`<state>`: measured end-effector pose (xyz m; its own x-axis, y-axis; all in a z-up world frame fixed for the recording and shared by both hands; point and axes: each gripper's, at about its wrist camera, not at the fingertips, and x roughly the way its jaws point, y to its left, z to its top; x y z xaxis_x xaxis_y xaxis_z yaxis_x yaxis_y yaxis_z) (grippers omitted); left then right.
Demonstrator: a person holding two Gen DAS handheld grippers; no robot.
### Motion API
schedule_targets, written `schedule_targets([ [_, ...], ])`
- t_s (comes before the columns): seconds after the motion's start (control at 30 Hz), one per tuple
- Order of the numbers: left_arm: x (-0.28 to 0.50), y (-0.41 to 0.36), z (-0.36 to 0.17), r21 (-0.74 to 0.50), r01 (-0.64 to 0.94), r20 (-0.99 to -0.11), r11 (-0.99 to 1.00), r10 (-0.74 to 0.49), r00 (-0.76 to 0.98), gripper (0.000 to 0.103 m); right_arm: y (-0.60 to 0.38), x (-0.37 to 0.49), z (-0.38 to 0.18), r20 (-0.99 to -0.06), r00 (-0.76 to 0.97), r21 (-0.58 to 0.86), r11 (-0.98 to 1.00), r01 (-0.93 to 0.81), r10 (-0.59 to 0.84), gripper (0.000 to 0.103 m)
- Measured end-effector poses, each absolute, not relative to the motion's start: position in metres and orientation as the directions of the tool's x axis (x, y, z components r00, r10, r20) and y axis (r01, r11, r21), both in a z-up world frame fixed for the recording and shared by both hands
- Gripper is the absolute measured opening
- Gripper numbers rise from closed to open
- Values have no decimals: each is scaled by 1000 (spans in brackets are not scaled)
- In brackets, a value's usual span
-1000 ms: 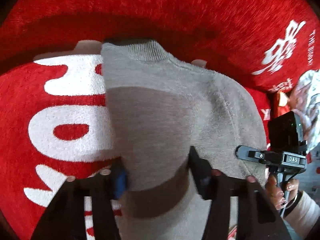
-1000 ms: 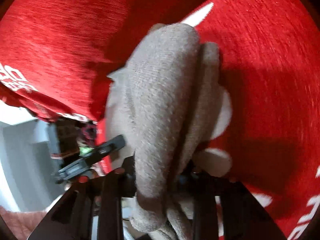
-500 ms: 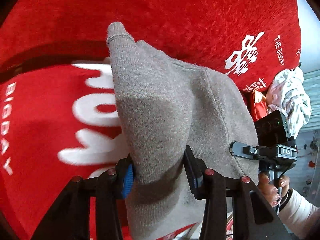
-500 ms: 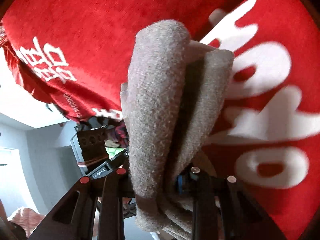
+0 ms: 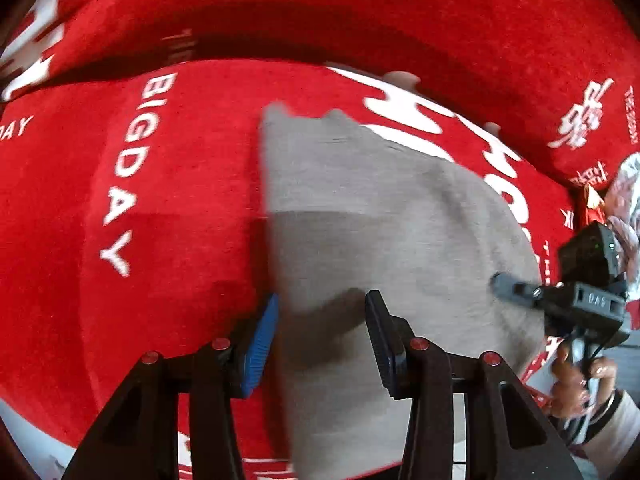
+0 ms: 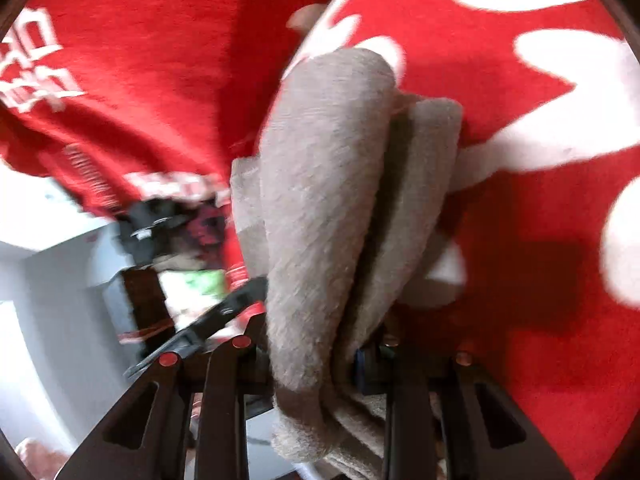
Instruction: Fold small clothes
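A small grey knitted sweater (image 5: pixel 384 224) lies folded over a red blanket with white letters (image 5: pixel 132 184). My left gripper (image 5: pixel 320 332) stands open, its blue pad and black pad apart on either side of the sweater's near edge. My right gripper (image 6: pixel 312 356) is shut on a bunched thick fold of the same sweater (image 6: pixel 320 184), which hangs over and hides its fingertips. The right gripper also shows at the right of the left wrist view (image 5: pixel 576 300), at the sweater's right edge, held by a hand.
The red blanket (image 6: pixel 520 280) covers the seat and a raised back. A patterned white cloth (image 5: pixel 624 200) lies at the far right. The blanket's edge, dark furniture and a pale floor (image 6: pixel 48 280) show left in the right wrist view.
My left gripper has opened and let go of the sweater, which now lies lower and flatter on the blanket. My right gripper still holds its fold and has shifted over the white letters.
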<state>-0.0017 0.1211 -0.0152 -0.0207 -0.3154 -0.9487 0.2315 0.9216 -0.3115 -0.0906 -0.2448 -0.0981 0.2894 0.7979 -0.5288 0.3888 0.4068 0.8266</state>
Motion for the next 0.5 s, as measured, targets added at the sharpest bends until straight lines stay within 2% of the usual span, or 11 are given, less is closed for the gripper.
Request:
schedule_targets([
  [0.03,-3,129,-14,-289,231,-955,929,-296,-5,51,-252,-91,-97,-569,289,801,439,407,770,37],
  [0.07,-4,131,-14,-264,234,-962,936,-274,8,59,-258,-90,-93,-613,282,771,482,416,738,38],
  [0.17,-11,143,-7,-183,248,-978,951,-202,52,60,-269,-97,-75,-810,199,581,708,401,552,38],
  [0.2,-15,143,-4,-174,250,-980,952,-193,56,60,-270,-100,-70,-844,188,533,749,394,502,36],
  [0.23,-19,140,0,-168,253,-980,953,-189,62,60,-272,-103,-62,-864,192,503,773,387,466,23],
  [0.3,-28,145,12,-165,274,-978,948,-193,82,60,-268,-108,-41,-890,218,456,811,368,402,7],
  [0.37,-38,136,21,-165,308,-973,937,-205,103,60,-262,-115,-26,-887,250,454,828,328,387,6],
  [0.5,-58,112,25,-225,341,-961,913,-265,76,60,-231,-128,-5,-851,278,513,820,252,447,6],
])
